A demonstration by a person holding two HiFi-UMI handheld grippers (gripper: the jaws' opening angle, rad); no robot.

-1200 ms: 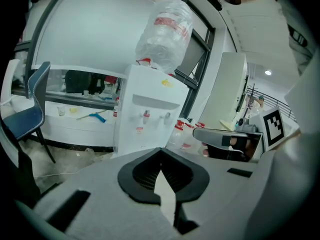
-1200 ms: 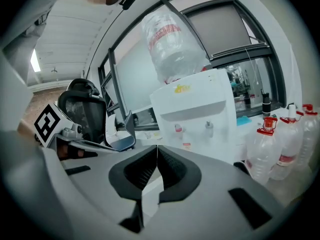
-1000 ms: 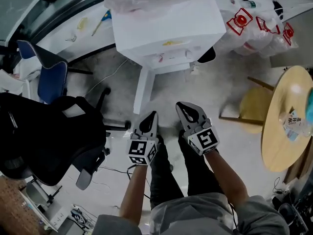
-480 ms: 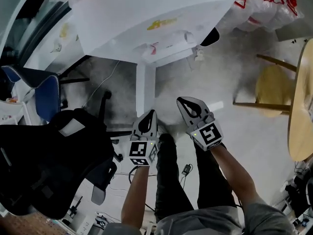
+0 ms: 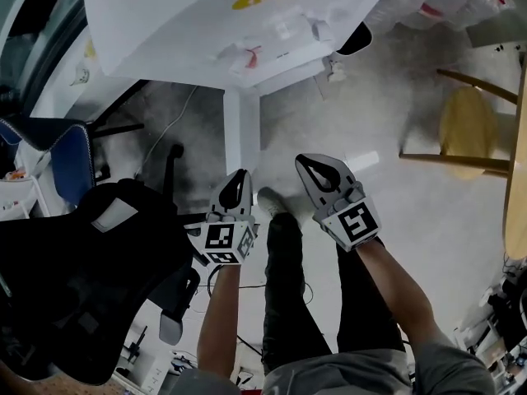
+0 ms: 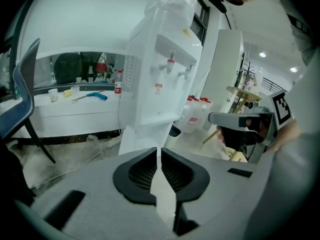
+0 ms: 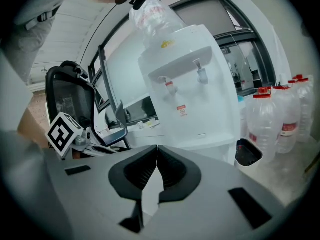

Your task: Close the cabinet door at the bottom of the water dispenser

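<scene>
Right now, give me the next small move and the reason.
Probably bring the left gripper against the open cabinet door and start swinging it toward the water dispenser. The door juts out edge-on just ahead of that gripper, whose jaws are shut and empty.

White cabinet door (image 5: 241,134), swung open, edge-on

An office; black swivel chair (image 5: 74,278), water dispenser (image 7: 195,94), spare water bottles (image 7: 272,126).

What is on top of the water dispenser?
A large clear bottle stands on the water dispenser. Where its neck enters the dispenser is covered, and its water level cannot be judged.
</scene>
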